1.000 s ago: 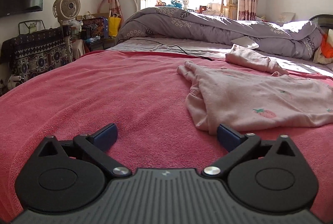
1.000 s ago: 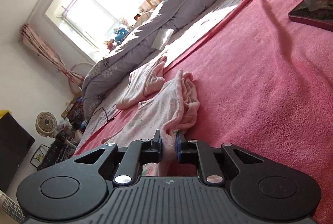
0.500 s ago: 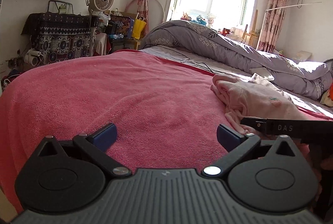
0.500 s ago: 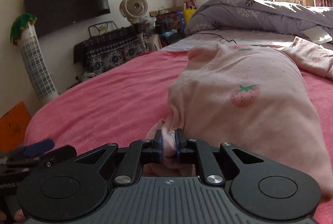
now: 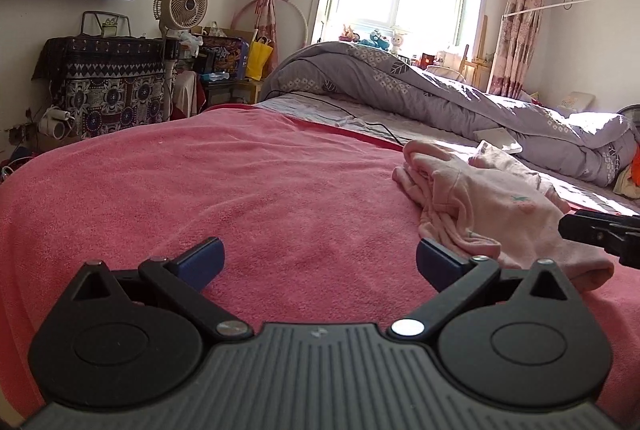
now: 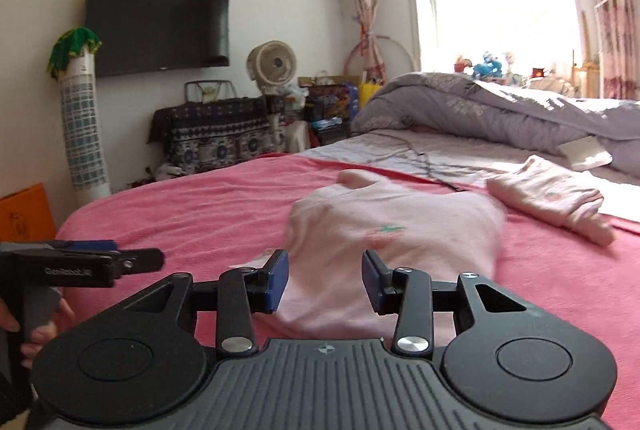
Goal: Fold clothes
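My left gripper point(image 5: 318, 260) is spread wide over the pink blanket point(image 5: 240, 198), holding nothing. My right gripper point(image 6: 324, 280) is parted, its blue pads on either side of the pink garment point(image 6: 392, 230) without clamping it (strawberry print facing up). The garment lies on the bed; a second folded pink piece point(image 6: 548, 200) rests beyond it.
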